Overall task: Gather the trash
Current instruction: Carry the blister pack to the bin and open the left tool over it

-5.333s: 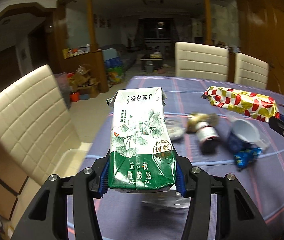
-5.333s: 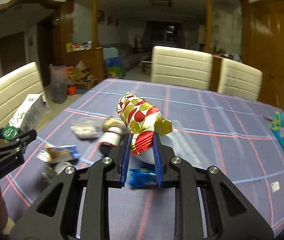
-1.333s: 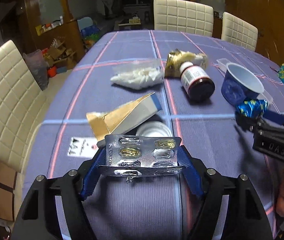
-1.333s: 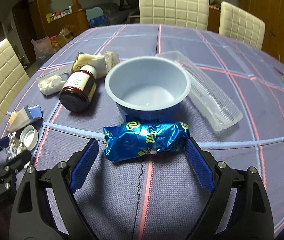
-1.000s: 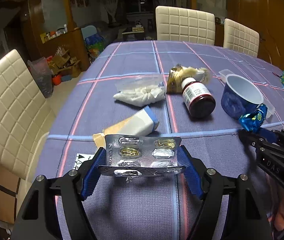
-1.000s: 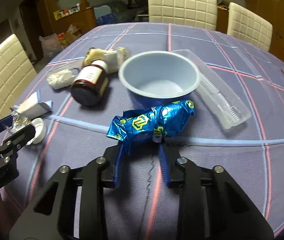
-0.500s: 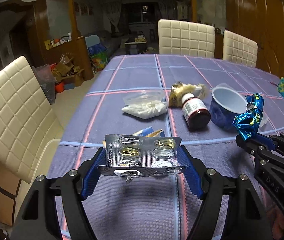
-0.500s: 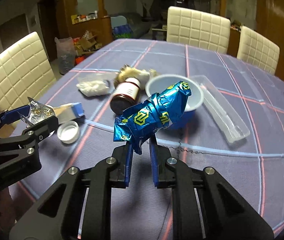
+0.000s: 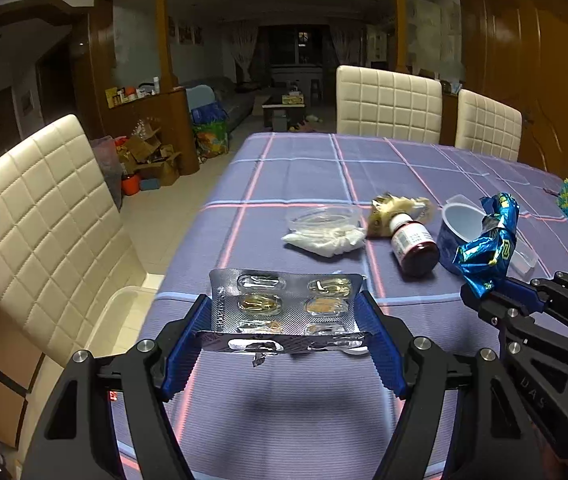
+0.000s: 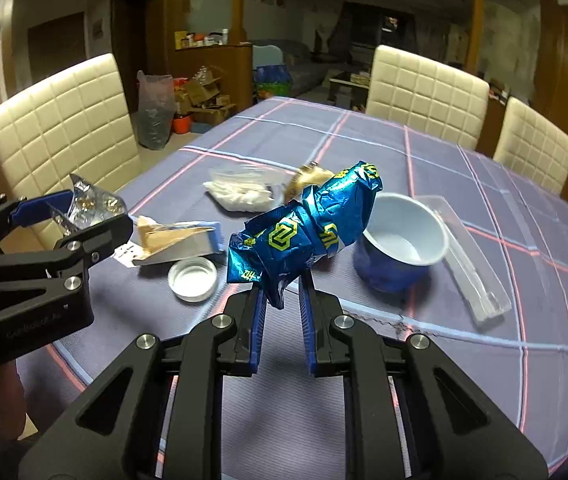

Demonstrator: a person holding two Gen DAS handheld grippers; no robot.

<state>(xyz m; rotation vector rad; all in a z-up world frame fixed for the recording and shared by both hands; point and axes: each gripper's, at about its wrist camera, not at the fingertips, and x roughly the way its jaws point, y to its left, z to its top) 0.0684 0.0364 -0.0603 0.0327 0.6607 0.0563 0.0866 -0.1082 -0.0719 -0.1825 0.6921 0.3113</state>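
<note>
both claws are raised and pinched shut on their loads: left claw [image 9: 284, 320] wide, right claw [image 10: 282, 300] narrow.

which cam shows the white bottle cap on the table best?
Right wrist view: the white bottle cap lies open side up on the tablecloth, fully visible beside the torn box. In the left wrist view it does not show; the blister pack in the left gripper fills the foreground.

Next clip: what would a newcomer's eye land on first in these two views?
The crumpled blue foil wrapper, pinched upright in the right gripper above the table. Next, the silver blister pack held flat across the left gripper. Behind them, a blue cup and a brown bottle lying on the purple tablecloth.
</note>
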